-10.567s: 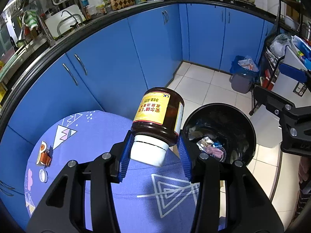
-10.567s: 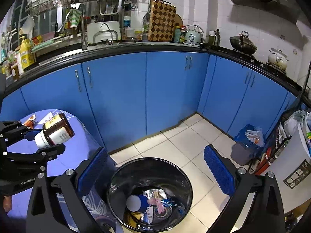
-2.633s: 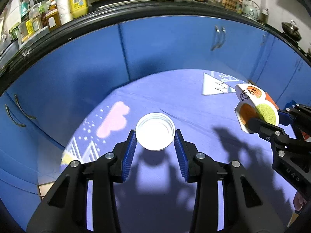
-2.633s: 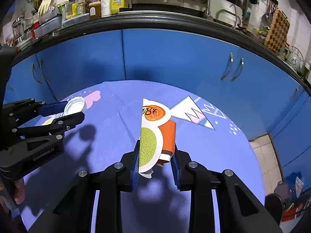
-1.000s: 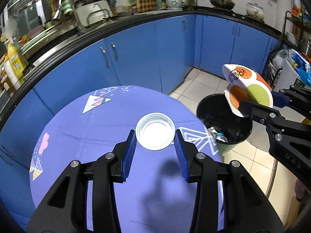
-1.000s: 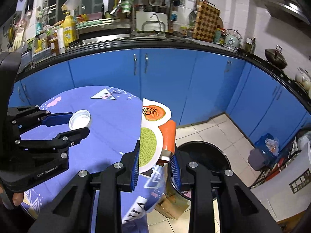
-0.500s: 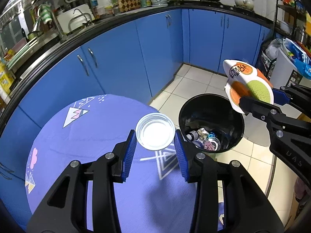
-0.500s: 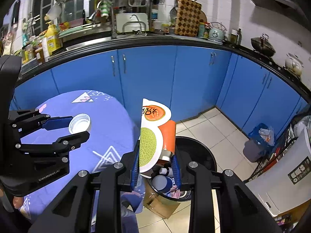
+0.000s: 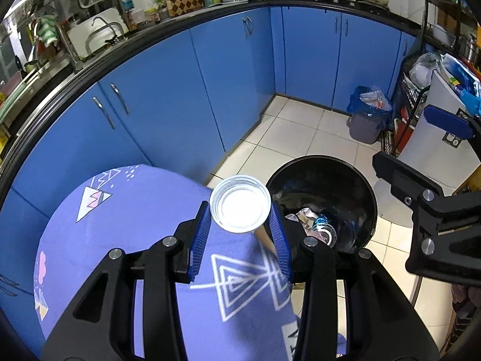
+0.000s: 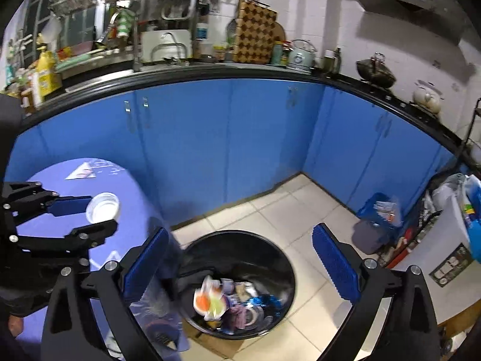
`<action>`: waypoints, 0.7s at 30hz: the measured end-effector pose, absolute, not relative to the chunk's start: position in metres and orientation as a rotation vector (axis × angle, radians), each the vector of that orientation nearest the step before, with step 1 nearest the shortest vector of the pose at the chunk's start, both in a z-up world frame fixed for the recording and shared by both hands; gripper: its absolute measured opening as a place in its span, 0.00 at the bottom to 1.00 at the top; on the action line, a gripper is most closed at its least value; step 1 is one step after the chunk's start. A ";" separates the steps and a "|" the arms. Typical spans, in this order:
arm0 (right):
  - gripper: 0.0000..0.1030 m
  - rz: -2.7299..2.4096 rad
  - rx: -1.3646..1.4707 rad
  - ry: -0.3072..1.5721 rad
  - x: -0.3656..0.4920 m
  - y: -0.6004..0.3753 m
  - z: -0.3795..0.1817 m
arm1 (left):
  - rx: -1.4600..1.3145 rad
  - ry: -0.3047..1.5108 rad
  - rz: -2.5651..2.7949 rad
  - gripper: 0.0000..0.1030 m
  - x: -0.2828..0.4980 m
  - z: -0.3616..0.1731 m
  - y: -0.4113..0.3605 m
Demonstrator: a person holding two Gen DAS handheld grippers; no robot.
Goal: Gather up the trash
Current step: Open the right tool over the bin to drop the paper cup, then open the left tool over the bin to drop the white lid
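a white lid [image 9: 240, 207] is held between the blue pads of the left gripper [image 9: 240, 225], above the table [image 9: 90, 240] edge and just beside the rim of the black bin [image 9: 371, 210]; in the right wrist view the same lid [image 10: 102, 207] is seen well to the side of the bin [image 10: 288, 258], not yet over its mouth. the right gripper [image 10: 240, 252] is spread wide and empty, hung over the bin, with a blurred orange-and-green wrapper [image 10: 210, 300] seen inside among other trash. the step in hand is judged to be the drop of the lid. it would be done well if the lid is carried past the near rim until the bin's dark opening lies fully under it, and only then let go; released too near the rim, a light flat lid could be bounced onto the floor. the open right gripper is best kept clear of the drop path
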State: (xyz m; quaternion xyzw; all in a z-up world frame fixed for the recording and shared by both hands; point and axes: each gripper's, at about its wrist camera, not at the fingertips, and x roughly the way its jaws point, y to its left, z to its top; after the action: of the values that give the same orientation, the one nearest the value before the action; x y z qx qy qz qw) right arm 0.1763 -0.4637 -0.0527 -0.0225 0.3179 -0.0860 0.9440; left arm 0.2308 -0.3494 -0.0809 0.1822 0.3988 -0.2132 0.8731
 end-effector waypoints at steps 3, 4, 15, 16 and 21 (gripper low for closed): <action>0.91 -0.212 -0.045 0.655 0.179 -0.479 -0.057 | 0.391 0.838 -0.463 0.40 0.237 -0.085 -0.364; 0.91 -0.224 -0.044 0.657 0.179 -0.483 -0.059 | 0.394 0.840 -0.469 0.40 0.238 -0.086 -0.369; 0.91 -0.298 -0.020 0.683 0.179 -0.525 -0.074 | 0.424 0.838 -0.555 0.41 0.248 -0.097 -0.427; 0.91 -0.303 -0.016 0.685 0.179 -0.527 -0.076 | 0.426 0.836 -0.557 0.41 0.249 -0.098 -0.430; 0.91 -0.309 0.001 0.692 0.180 -0.537 -0.080 | 0.433 0.846 -0.560 0.42 0.253 -0.103 -0.439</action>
State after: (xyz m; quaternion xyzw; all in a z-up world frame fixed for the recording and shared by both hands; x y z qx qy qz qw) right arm 0.1804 -0.5366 -0.0801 0.0007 0.3376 -0.1507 0.9291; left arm 0.2535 -0.4389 -0.1030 0.2057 0.4017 -0.2661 0.8518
